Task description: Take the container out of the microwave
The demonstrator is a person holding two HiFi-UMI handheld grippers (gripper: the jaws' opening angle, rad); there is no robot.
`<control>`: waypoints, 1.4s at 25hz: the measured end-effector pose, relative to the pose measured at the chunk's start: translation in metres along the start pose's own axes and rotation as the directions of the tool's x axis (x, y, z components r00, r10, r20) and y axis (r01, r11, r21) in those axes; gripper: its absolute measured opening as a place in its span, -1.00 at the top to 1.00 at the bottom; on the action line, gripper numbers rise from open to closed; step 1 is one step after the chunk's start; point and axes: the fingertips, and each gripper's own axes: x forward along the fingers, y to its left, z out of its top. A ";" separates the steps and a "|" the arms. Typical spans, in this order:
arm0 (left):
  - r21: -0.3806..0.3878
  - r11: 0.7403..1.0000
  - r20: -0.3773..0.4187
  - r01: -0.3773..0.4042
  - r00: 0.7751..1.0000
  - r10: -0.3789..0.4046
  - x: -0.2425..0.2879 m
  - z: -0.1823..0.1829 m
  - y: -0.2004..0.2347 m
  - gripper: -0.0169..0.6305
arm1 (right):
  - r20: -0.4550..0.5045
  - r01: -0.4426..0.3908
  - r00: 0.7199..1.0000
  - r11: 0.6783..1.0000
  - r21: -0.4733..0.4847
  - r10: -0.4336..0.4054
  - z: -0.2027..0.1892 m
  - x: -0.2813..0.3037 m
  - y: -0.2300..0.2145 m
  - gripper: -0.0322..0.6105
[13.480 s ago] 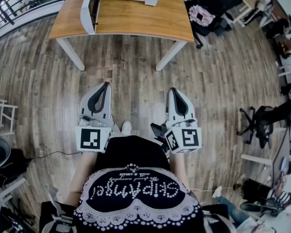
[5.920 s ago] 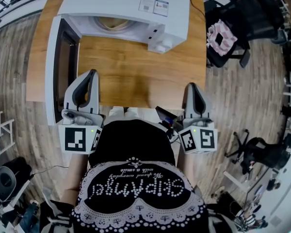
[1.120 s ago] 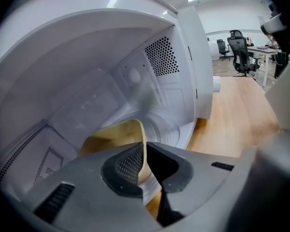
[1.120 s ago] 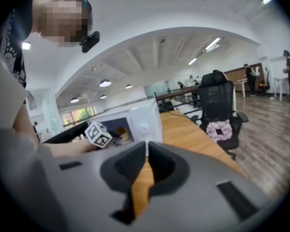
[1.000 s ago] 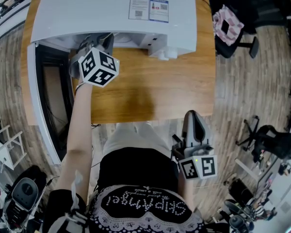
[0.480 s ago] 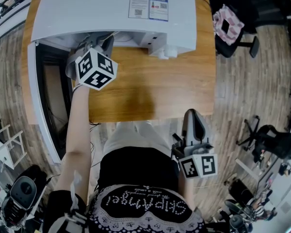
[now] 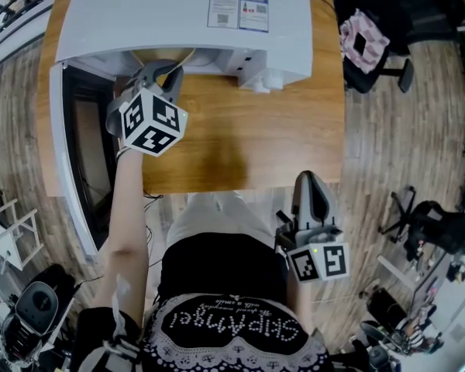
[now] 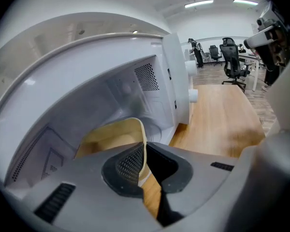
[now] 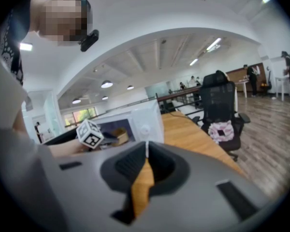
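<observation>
The white microwave [image 7: 178, 14] stands on the wooden table [image 7: 240, 138] with its door [image 7: 70, 153] swung open to the left. A tan container [image 8: 111, 137] sits at the mouth of the cavity. My left gripper [image 8: 144, 156] is shut on the container's thin right wall, one pad inside and one outside. In the head view the left gripper [image 7: 167, 70] reaches under the microwave's top edge, and a bit of the container's rim [image 7: 156, 56] shows there. My right gripper [image 7: 310, 183] hangs shut with nothing in it near the table's front edge, away from the microwave.
The open door juts out past the table's left front corner. A black office chair with a pink cushion [image 7: 364, 41] stands right of the table. Bare tabletop lies in front of the microwave's control panel [image 7: 263, 76].
My left gripper has drawn back out of the cavity towards me and risen a little, bringing the container with it. The right gripper has stayed put.
</observation>
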 end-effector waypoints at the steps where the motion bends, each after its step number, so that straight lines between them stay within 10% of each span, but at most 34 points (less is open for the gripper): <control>1: -0.002 1.000 0.006 -0.003 1.000 0.003 -0.003 0.001 -0.002 0.82 | 0.000 -0.002 1.000 1.000 -0.001 0.002 0.000 0.000 0.000 0.78; 35: 0.016 0.999 0.067 0.040 0.997 -0.041 -0.105 0.022 -0.073 0.82 | 0.041 -0.141 0.989 0.989 -0.038 0.143 0.022 0.008 0.030 0.78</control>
